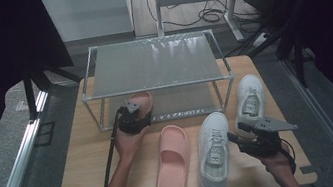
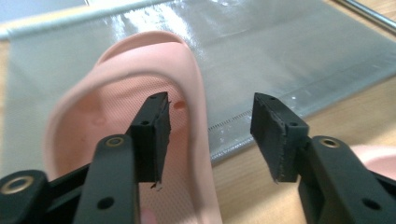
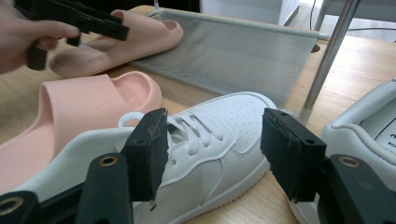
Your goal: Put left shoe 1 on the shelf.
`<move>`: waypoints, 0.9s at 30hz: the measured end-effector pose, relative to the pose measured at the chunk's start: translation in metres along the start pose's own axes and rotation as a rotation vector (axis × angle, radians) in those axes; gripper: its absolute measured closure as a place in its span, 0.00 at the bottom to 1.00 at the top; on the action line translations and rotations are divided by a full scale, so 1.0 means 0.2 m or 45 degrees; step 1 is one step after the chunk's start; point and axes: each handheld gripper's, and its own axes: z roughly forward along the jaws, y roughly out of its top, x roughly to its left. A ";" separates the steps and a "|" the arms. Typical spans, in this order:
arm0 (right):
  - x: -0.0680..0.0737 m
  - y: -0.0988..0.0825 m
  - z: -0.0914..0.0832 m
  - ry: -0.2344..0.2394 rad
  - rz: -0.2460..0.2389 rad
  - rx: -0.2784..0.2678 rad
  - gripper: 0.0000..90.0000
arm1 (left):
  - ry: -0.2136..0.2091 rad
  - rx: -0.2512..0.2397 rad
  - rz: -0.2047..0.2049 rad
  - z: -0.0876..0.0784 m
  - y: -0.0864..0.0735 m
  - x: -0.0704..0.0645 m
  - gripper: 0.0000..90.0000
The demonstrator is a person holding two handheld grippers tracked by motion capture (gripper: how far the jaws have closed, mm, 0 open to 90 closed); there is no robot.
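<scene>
A rack (image 1: 152, 64) stands at the back of the table (image 1: 84, 162); one slipper (image 1: 141, 102) lies partly on its lower shelf (image 1: 181, 102) at the left end, the left gripper (image 1: 130, 115) at its heel; a second slipper (image 1: 172, 163) lies in front, right of that hand; right of it lies a sneaker (image 1: 214, 151); another sneaker (image 1: 250, 98) lies farther right and back, beside the rack's right leg; the right gripper (image 1: 235, 139) sits between the sneakers.

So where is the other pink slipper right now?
In the high view, the pink slipper lies at the rack's lower shelf, front left, with the open left gripper at its heel.
</scene>
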 end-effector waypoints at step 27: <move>0.01 0.00 0.00 0.001 -0.001 -0.005 0.47 | -0.195 -0.004 -0.041 -0.44 -0.33 0.10 0.98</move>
